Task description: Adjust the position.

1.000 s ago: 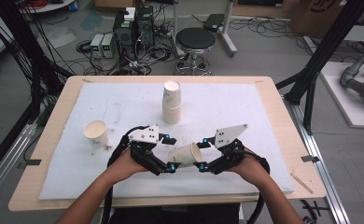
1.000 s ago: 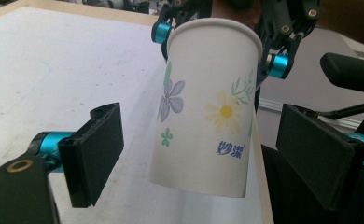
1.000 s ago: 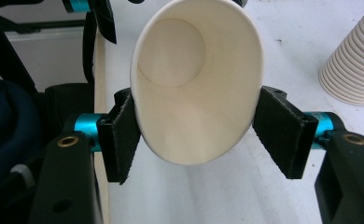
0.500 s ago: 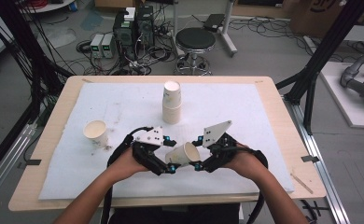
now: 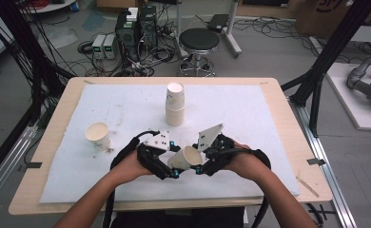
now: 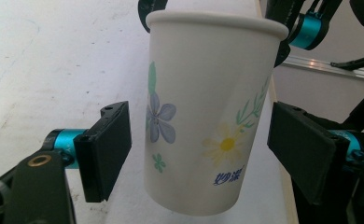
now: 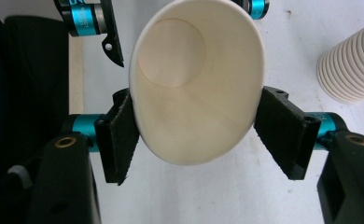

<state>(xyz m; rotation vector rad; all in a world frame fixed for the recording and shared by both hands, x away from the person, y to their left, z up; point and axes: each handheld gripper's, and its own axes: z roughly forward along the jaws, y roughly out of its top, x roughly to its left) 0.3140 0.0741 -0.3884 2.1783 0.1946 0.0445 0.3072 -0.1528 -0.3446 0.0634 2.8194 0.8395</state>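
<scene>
A paper cup (image 5: 186,157) with a flower print hangs above the white mat (image 5: 269,118) near the front edge, between both hands. My right gripper (image 7: 201,137) is shut on the paper cup (image 7: 194,93) near its rim and squeezes the mouth oval, though its jaws have just been opening a little. In the left gripper view the cup (image 6: 203,116) stands between the jaws of my left gripper (image 6: 203,154); these have just been closing, and a gap remains at each pad. From above, the left gripper (image 5: 172,172) and the right gripper (image 5: 199,167) face each other.
A stack of paper cups (image 5: 175,104) stands mouth down at the mat's middle, and its ribbed side (image 7: 353,65) is close by in the right gripper view. A single upright cup (image 5: 98,135) sits at the left. The wooden table (image 5: 288,123) borders the mat.
The right gripper has carried the cup a little left and up and tilted its mouth upward. The left gripper's jaws have narrowed around the cup's lower part while that hand stayed put.
</scene>
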